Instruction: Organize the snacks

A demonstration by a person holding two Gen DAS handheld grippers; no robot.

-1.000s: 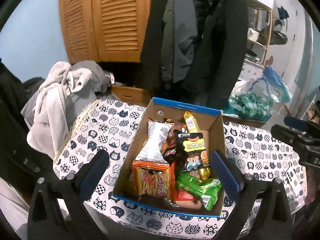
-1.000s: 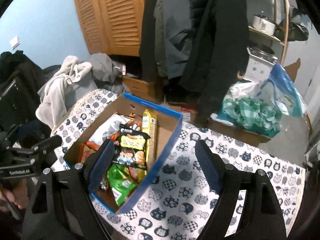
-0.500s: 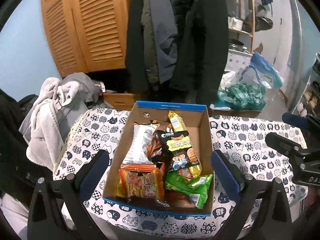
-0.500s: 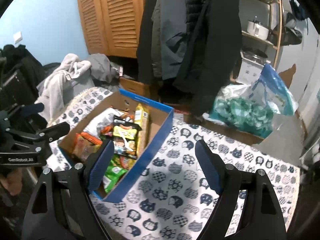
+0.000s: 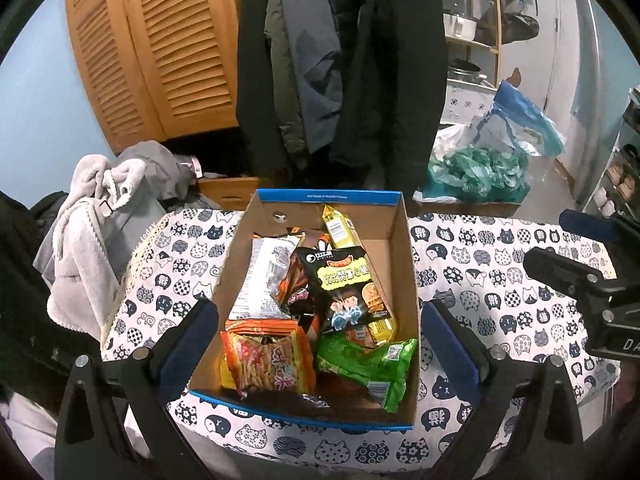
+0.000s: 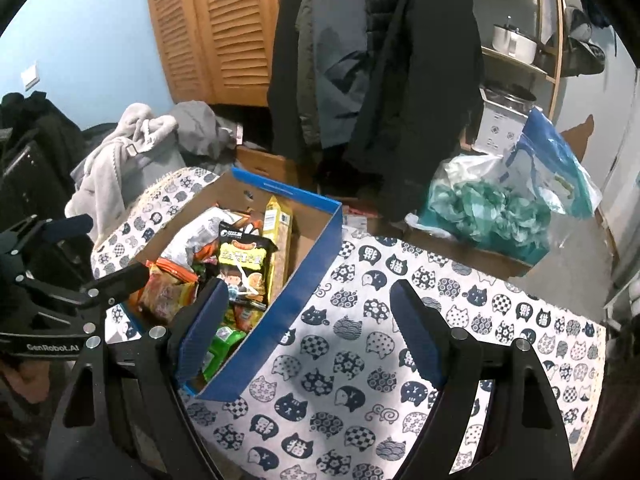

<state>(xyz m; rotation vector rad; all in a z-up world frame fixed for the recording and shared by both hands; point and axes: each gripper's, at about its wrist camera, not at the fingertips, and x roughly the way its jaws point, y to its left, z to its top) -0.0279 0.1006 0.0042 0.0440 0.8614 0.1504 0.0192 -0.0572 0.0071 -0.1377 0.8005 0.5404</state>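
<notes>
Cat-print tablecloth, snack box crammed. Left gripper, right gripper both released, empty. Risk: pinching overlapped packets together, dragging neighbours out.

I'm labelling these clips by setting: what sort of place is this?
Most likely a lived-in room at home: coats hang by a louvred wooden cupboard, a cat-print tablecloth covers the table, and a shelf with pots stands behind.

I am seeing the box sitting on the desk between my left tongs, snack packets lying inside; my right tongs are hanging over its right wall.
</notes>
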